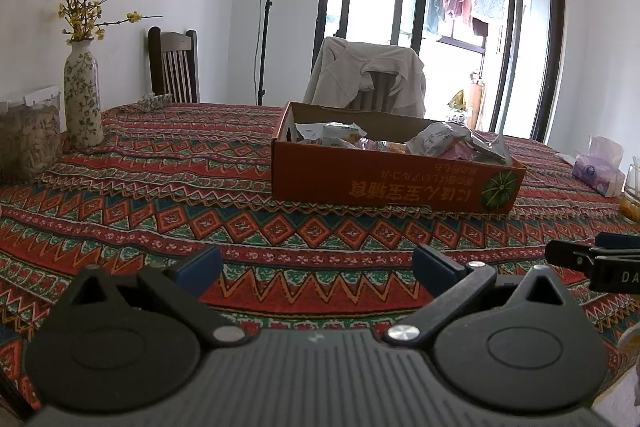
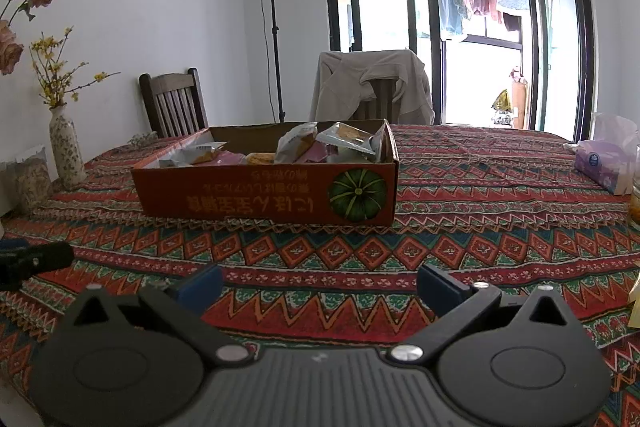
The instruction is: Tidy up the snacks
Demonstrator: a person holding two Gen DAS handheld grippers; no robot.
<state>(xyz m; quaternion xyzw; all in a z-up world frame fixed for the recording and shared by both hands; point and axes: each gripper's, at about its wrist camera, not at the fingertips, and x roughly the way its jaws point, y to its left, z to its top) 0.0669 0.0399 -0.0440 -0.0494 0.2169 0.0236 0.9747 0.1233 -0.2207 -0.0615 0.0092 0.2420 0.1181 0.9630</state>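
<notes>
Both the left gripper [image 1: 316, 267] and the right gripper [image 2: 320, 281] are hovering low over the patterned tablecloth [image 2: 480, 227] with jaws spread apart and holding nothing, while one orange cardboard box [image 2: 264, 195] is sitting near the table's middle, well ahead of both. Several wrapped snack packets [image 2: 348, 139], too overlapped for a firm count, are lying loosely inside it. Crinkled wrappers are likely slipping from a shallow pinch, and a low approach risks shoving the light box.

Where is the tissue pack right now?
The tissue pack lies at the table's far right edge in both views, right of the snack box, beside a glass.
</notes>
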